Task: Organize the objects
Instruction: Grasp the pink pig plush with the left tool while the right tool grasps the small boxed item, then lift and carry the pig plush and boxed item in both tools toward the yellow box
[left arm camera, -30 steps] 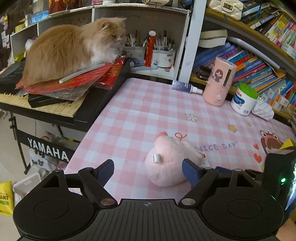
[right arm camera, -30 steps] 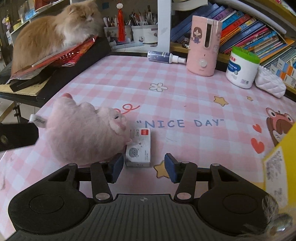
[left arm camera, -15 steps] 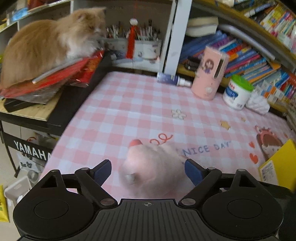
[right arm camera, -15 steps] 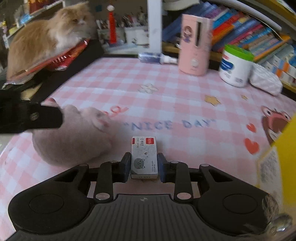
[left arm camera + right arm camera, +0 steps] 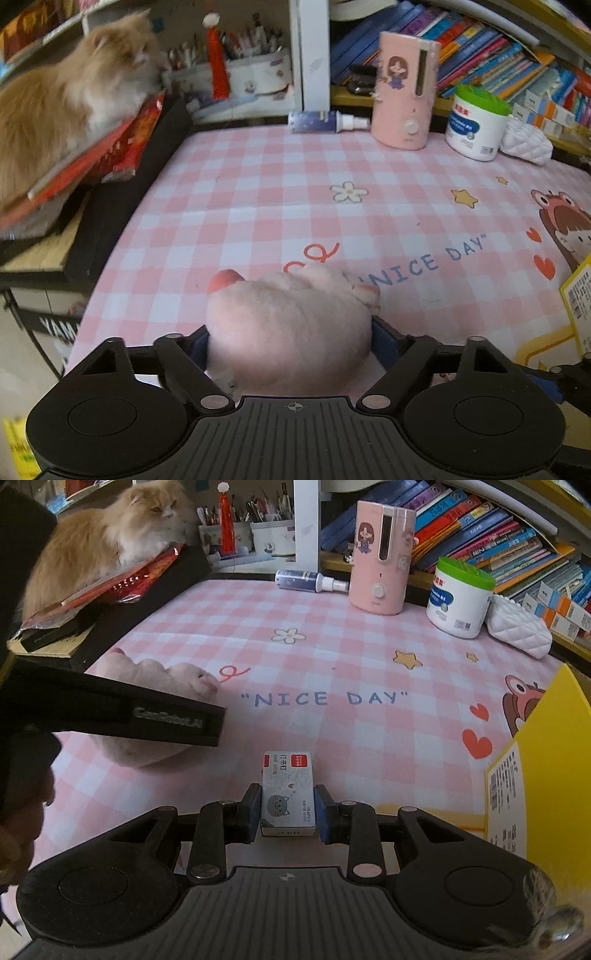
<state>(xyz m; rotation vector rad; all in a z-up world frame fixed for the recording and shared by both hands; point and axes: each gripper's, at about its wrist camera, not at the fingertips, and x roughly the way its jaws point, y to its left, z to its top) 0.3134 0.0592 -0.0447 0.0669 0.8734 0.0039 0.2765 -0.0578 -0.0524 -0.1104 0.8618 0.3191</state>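
Note:
A pink plush toy [image 5: 291,332] lies on the pink checked tablecloth [image 5: 277,192] near its front left edge. My left gripper [image 5: 290,341] has its jaws on both sides of the plush, touching its flanks. The plush also shows in the right wrist view [image 5: 162,679], partly behind the left gripper's black body [image 5: 110,712]. My right gripper [image 5: 288,808] is shut on a small white staple box [image 5: 288,794] with a cat drawing, held just above the cloth.
An orange cat [image 5: 107,542] sits on red folders over a keyboard at the left. A pink humidifier [image 5: 380,557], spray bottle [image 5: 306,580], white jar [image 5: 458,598] and quilted pouch [image 5: 517,627] stand at the back. A yellow box [image 5: 543,760] is at the right.
My left gripper moved forward and took the plush between its jaws. My right gripper closed on the staple box and lifted it away from the plush.

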